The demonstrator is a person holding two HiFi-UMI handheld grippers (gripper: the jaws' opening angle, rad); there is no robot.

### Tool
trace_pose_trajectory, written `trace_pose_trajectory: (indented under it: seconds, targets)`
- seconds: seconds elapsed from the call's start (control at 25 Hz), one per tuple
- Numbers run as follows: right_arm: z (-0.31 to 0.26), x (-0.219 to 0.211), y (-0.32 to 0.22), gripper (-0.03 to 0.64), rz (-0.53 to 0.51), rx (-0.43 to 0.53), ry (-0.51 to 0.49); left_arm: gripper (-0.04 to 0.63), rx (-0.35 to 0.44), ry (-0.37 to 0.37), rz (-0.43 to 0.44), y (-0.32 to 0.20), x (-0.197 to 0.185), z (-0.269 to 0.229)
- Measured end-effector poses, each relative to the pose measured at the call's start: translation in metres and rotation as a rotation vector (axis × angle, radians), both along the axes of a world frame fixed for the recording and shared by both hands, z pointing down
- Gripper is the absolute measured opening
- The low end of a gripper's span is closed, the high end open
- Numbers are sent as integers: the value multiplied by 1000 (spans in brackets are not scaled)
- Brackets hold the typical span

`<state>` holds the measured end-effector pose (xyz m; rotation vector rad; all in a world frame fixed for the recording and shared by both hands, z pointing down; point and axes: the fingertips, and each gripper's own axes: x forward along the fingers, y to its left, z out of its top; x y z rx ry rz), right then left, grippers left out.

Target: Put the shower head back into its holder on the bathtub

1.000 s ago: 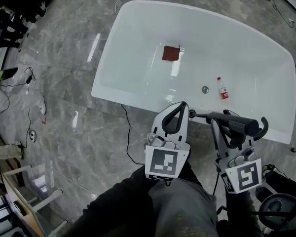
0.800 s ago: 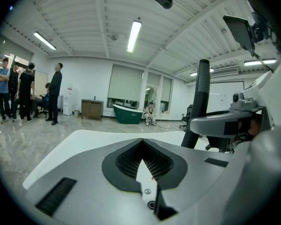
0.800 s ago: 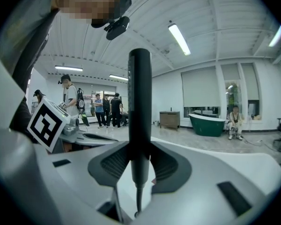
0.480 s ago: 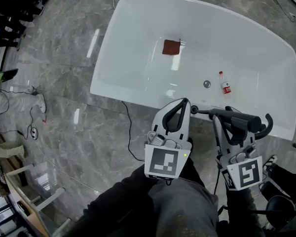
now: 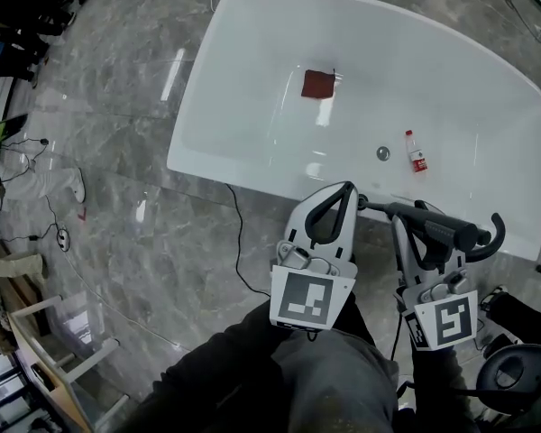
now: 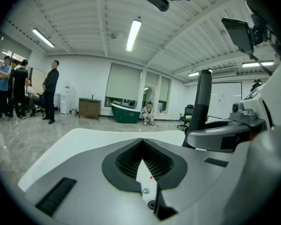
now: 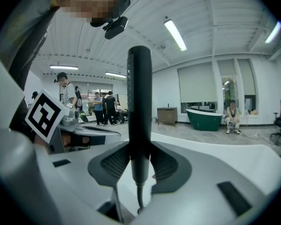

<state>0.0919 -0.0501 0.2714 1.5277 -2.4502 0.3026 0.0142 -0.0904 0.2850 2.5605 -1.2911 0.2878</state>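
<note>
- My right hand-held gripper (image 7: pixel 139 165) is clamped on the black cylindrical shower head (image 7: pixel 139 102). The pads squeeze it from both sides. In that gripper's view it stands straight up, with a thin hose (image 7: pixel 139 196) coming out of its lower end.
- ok, and where's that relative to the tub?
- In the head view it's a dark bar across the jaws, right at the near rim of the white oval bathtub (image 5: pixel 243 174), toward the right end. Can't tell if it touches the rim. It's definitely not down in the basin.
- other hand?
- The left hand-held gripper (image 5: pixel 343 190) is closed on nothing, tips meeting. It sits just beside the right one and points at the same rim. Through the little gap behind the tips I only see white tub.
- anything inside the tub?
- Yeah, there's a reddish-brown square cloth (image 5: pixel 318 84) flat on the bottom near the middle. There's also a round metal drain (image 5: pixel 382 153) and a small clear bottle with a red label (image 5: pixel 417 154) lying just right of the drain. The cloth is well apart from both.
- and around it?
- A glossy grey marble-look floor (image 5: pixel 117 106), with a black cable (image 5: pixel 234 242) snaking from the tub's near side toward my legs. Across the room the gripper views show a dark green bathtub (image 7: pixel 205 117) with somebody sitting beside it (image 7: pixel 232 116). A few people are standing (image 6: pixel 49 90) off to the left.
</note>
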Motion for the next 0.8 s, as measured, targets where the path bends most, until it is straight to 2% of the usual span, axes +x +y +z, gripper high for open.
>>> trace_pose_trajectory:
  seconds: [0.08,0.16,0.24,0.28,0.36,0.48,0.6,0.8]
  targets:
    - [5,2,-6,141,5,-16,3,3,-9,7,4,-7,3,2]
    - [10,3,-4,140,9,-18,15,3,-20,48,-8,-6,5,3]
    - [15,-1,6,140,-4,12,39,3,-44,96,-39,2,1,6]
    - [17,-3,9,140,-8,25,45,3,-53,96,-45,6,-1,7]
    - [22,-5,4,140,-20,15,44,3,-44,47,-37,3,-4,10]
    - [36,-12,-15,140,-44,-62,19,3,-17,-24,-29,-16,-12,12]
    - [27,-12,-14,140,-12,-38,3,3,-17,-6,-14,-12,-8,6]
    - [14,-7,-2,140,-28,-4,14,3,-16,-8,-14,4,1,-5]
